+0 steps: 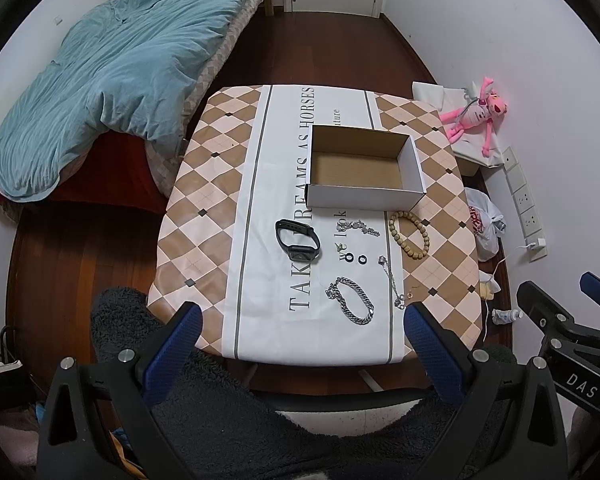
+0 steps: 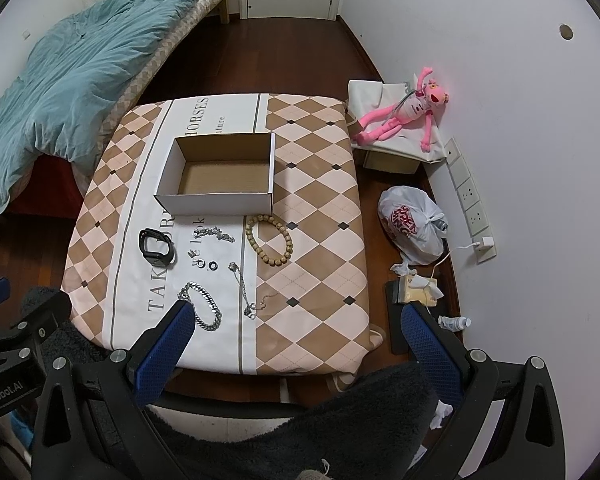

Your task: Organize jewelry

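Near the table's front edge, both grippers hang spread wide and empty: left gripper (image 1: 303, 324), right gripper (image 2: 296, 322). On the checkered tablecloth (image 1: 204, 200) the open white cardboard box (image 1: 363, 168) sits mid-table; black smartwatch (image 1: 298, 239), wooden bead bracelet (image 1: 408, 234) and silver chain bracelet (image 1: 351, 300) lie before it, apart.

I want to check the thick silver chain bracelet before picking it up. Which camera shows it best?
The left wrist view: the silver chain bracelet lies whole and unobstructed between the open tongs. In the right wrist view, one blue finger of the right tongs covers the bracelet's near-left part.
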A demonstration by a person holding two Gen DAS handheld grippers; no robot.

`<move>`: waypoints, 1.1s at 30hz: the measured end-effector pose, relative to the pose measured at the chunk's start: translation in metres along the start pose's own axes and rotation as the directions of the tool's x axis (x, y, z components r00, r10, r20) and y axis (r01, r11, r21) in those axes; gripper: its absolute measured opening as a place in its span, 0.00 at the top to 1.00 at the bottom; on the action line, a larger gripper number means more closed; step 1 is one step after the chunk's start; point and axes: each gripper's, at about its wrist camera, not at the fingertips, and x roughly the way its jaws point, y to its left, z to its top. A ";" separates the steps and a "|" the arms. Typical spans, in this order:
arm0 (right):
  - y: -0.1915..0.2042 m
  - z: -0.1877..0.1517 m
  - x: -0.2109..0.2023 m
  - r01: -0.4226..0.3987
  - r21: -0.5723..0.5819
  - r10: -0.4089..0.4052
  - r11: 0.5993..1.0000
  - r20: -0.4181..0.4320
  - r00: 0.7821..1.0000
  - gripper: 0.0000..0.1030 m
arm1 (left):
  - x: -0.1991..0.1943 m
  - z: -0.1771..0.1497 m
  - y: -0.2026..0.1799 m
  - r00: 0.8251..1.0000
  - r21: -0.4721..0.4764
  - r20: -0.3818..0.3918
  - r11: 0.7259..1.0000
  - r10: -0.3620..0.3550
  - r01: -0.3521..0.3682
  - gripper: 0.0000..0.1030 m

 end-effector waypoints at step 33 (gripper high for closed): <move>0.001 0.002 -0.003 0.004 -0.002 -0.004 1.000 0.005 1.000 0.00 | 0.001 0.000 0.000 1.000 -0.004 0.001 1.000 -0.006 0.006 0.00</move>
